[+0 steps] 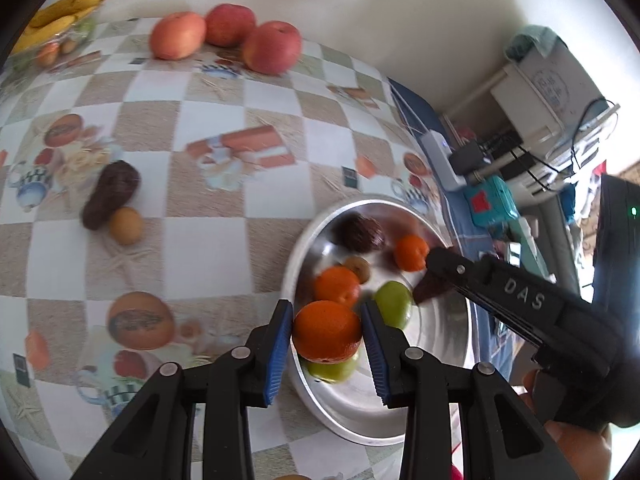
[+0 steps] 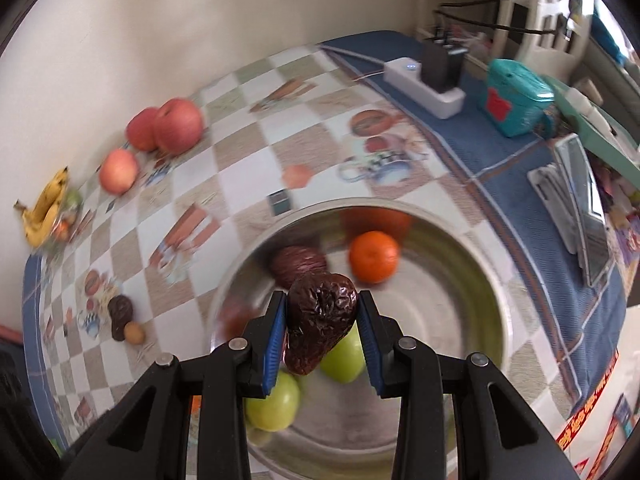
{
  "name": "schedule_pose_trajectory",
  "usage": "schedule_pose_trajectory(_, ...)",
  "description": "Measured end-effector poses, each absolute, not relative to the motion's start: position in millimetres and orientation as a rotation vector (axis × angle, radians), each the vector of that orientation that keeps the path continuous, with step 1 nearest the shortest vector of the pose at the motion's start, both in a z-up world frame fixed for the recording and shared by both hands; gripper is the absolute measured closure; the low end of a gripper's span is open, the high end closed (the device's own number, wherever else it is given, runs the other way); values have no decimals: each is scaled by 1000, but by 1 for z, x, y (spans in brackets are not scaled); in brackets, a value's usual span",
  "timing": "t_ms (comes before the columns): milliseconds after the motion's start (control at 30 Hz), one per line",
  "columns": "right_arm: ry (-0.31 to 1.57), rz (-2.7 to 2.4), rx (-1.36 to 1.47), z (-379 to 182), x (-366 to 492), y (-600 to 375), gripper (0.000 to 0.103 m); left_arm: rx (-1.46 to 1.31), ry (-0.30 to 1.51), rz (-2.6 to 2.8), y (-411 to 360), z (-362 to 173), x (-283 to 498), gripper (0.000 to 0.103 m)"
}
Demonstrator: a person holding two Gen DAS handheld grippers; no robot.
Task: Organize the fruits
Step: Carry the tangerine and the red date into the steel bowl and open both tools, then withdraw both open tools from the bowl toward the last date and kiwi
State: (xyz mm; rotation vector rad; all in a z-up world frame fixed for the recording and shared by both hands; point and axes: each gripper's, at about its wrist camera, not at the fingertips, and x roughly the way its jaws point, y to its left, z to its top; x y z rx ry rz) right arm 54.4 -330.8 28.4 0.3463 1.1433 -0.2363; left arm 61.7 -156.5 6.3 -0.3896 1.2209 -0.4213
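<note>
I have both claws loaded over the metal bowl (image 2: 472,292) at the near edge of the table (image 1: 208,92): my left claw (image 1: 326,340) is clamped on an orange (image 1: 326,330), its blue pads pressing either flank, and my right claw (image 2: 322,322) is closed on a dark wrinkled fruit (image 2: 320,316) that hangs between the pads with its narrow end drooping below them. My worry with the orange is that it is round and smooth and held only at its sides, so any twist of my wrist could let it roll out; from where it hangs near the bowl's rim it could land outside and run across the table. The wrinkled fruit looks soft, so I judge squeezing harder would crush it, while easing off risks dropping it onto the green apples (image 2: 344,360) under it. In the left view the two claws are close together over the same bowl, and if I bring both down at once they may knock each other. The bowl already holds another orange (image 2: 374,256), a second dark fruit (image 2: 298,264) and the greens, so a careless drop could bounce off them and jump the rim. Red apples (image 1: 228,36), bananas (image 1: 60,12) and a dark fruit with a small yellow one (image 1: 112,200) wait on the table.
</note>
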Motion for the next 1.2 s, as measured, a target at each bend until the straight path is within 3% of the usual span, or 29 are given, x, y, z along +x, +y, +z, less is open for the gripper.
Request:
schedule_pose_trajectory(333,1161,-237,367,25,55,-334,65,-423,1237,-383,-145,2,64,57)
schedule_pose_trajectory(467,1168,-234,360,24,56,-331,65,-435,1249,-320,-133,-2,67,38)
schedule_pose_trajectory(833,1221,-171,280,14,61,-298,65,-486,1296,32,-62,-14,71,28)
schedule_pose_trajectory(1000,1231,-119,214,14,63,-271,65,-432,1261,159,-37,-11,69,1)
schedule_pose_trajectory(1033,1231,-106,202,14,63,-265,65,-423,1251,178,-33,-9,68,0)
schedule_pose_trajectory(1067,1230,-100,195,14,64,-262,63,-416,1245,191,-30,-9,68,0)
schedule_pose_trajectory(1167,1222,-93,175,15,64,-251,35,-396,1238,235,-23,-9,66,0)
schedule_pose_trajectory(1200,1217,-89,168,16,64,-249,31,-396,1238,244,-21,-9,66,0)
